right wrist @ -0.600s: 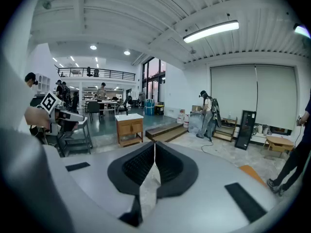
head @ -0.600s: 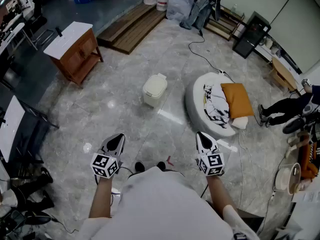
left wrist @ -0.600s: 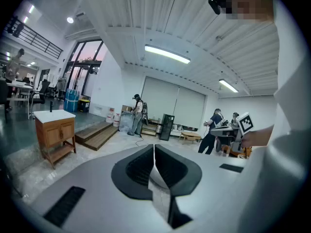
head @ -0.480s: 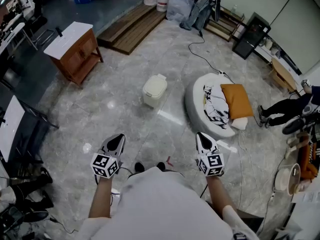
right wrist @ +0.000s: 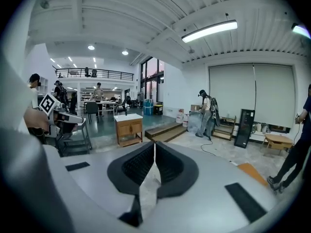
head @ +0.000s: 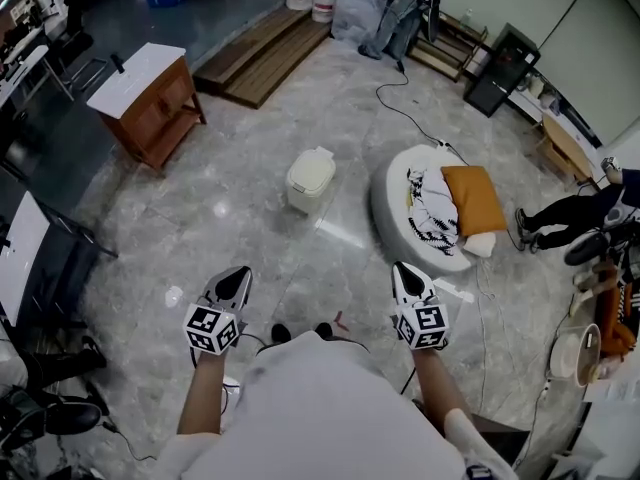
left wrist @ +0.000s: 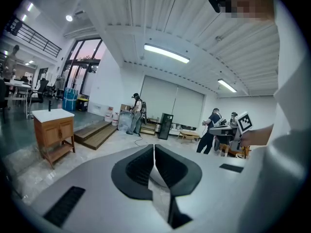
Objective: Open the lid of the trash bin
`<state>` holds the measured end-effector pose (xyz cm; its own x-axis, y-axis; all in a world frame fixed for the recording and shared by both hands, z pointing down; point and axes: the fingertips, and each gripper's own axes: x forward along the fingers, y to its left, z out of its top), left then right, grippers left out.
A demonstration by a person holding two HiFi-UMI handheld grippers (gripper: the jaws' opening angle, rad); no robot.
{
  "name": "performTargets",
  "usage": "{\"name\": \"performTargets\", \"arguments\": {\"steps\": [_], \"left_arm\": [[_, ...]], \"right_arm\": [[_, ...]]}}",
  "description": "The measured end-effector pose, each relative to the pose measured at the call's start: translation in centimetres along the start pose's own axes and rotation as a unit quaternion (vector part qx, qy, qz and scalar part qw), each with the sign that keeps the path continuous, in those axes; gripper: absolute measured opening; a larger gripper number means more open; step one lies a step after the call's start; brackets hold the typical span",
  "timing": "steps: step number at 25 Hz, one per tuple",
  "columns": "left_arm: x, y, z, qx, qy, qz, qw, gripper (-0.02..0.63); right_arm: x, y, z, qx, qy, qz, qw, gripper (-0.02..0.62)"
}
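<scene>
A small cream trash bin (head: 309, 179) with its lid down stands on the marble floor, well ahead of both hands. My left gripper (head: 236, 280) hovers near my body at the lower left, jaws shut with nothing between them. My right gripper (head: 403, 274) is level with it at the lower right, also shut and empty. Both are far short of the bin. In the left gripper view the closed jaws (left wrist: 154, 152) hide most of the bin; in the right gripper view the shut jaws (right wrist: 154, 149) point across the room.
A round white pet bed (head: 397, 212) with an orange cushion (head: 474, 199) lies right of the bin. A wooden cabinet (head: 150, 99) stands far left, a wooden platform (head: 262, 54) behind. A cable (head: 405, 110) runs across the floor. A person's legs (head: 565, 218) reach in at right.
</scene>
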<state>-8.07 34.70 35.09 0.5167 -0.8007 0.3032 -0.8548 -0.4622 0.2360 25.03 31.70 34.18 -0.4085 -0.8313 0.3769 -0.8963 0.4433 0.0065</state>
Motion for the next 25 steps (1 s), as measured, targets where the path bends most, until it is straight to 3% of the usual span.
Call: {"name": "performTargets", "arguments": {"steps": [25], "left_arm": [[-2.1, 4.9, -1.1, -0.003, 0.009, -0.032, 0.9994, 0.025]], "right_arm": [[1.8, 7.0, -0.4, -0.028, 0.023, -0.007, 0.999, 0.034]]}}
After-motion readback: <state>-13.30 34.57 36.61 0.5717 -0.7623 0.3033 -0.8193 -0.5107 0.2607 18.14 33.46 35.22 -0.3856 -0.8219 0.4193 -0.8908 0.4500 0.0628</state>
